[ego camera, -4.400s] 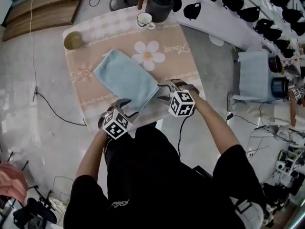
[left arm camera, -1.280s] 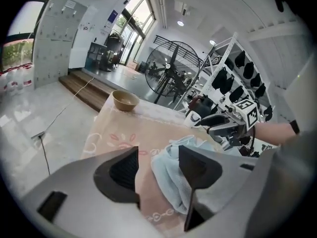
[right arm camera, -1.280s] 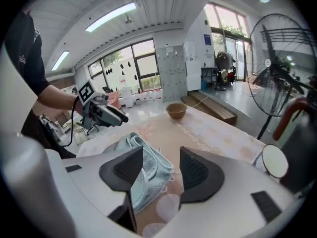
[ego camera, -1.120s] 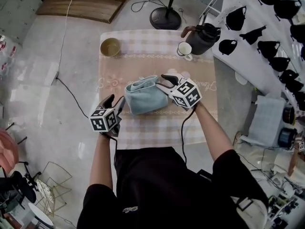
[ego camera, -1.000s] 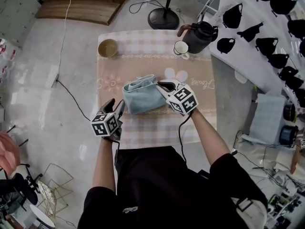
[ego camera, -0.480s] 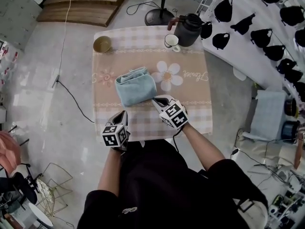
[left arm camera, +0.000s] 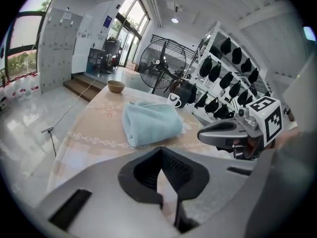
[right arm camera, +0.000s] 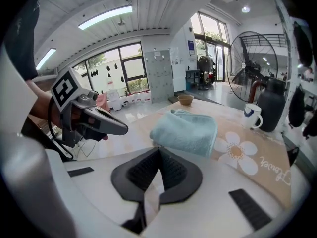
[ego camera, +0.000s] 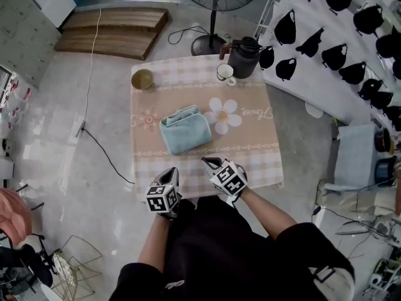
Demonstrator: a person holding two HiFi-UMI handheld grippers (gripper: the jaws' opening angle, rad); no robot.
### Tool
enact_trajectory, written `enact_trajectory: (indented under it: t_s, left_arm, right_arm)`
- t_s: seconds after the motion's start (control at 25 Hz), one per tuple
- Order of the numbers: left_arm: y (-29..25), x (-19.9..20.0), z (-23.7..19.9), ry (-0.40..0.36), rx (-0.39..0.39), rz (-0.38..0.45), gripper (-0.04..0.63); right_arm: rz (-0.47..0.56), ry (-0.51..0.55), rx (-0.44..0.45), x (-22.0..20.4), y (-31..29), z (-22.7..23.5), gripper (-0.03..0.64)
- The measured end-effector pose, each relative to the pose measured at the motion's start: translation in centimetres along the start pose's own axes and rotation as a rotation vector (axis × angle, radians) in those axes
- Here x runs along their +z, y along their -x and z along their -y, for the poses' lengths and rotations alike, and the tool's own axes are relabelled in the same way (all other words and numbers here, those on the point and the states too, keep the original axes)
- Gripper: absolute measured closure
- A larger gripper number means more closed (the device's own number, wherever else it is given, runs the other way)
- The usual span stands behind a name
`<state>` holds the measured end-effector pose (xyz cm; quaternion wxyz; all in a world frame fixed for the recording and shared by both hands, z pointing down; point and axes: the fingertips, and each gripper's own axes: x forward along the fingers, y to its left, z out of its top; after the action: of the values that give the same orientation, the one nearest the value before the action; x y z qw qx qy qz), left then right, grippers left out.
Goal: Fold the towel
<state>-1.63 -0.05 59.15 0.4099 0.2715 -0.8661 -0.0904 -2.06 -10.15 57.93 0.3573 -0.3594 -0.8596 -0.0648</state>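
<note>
Both tools are closed on nothing: in its own view the left gripper (ego camera: 173,173) has its jaws pressed together with only table behind them, and the right gripper (ego camera: 208,162) shows the same. They hang side by side over the near edge of the table (ego camera: 250,155), both pointing forward and down. The towel (ego camera: 185,130) lies straight ahead of them, a little left of the table's middle, apart from both and touching neither. It is a compact, thick bundle, so the folding looks done or all but done. Its outline is close to square, so a long axis is hard to call. If it has one, it runs across the person's view rather than away from them, and the whole bundle is turned slightly off the table's edges. A rounded fold faces the left side, and the layered edges seem to sit at the far side toward the bowl (ego camera: 143,78) and mug (ego camera: 224,73). Neither gripper is clearly nearer. The left lines up with the towel's near-left corner, the right with its near-right corner and perhaps a shade closer. Any further fold would mean reaching forward, and would likely lift that near edge over toward the far side — a job for both grippers at once.
</note>
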Motion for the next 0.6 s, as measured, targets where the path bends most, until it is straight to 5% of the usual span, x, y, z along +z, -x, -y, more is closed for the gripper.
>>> enact_trajectory:
  t_s: [0.16,0.36,0.6]
  left_arm:
    - [2.7,3.9,-0.2,-0.032,-0.018,0.084,0.591]
    - [5.7,12.1,-1.8,-0.113,0.008,0.214,0.591]
    - [12.8,23.3,1.0,-0.21,-0.037,0.487,0.591]
  right_arm:
    - [0.061,0.018,-0.049,3.9,1.0,-1.4,0.615]
    - [0.226,0.049,-0.171,13.7,3.3,-0.7,0.615]
    - [0.442,0.073,-0.308,23.8,9.5,0.0,0.615]
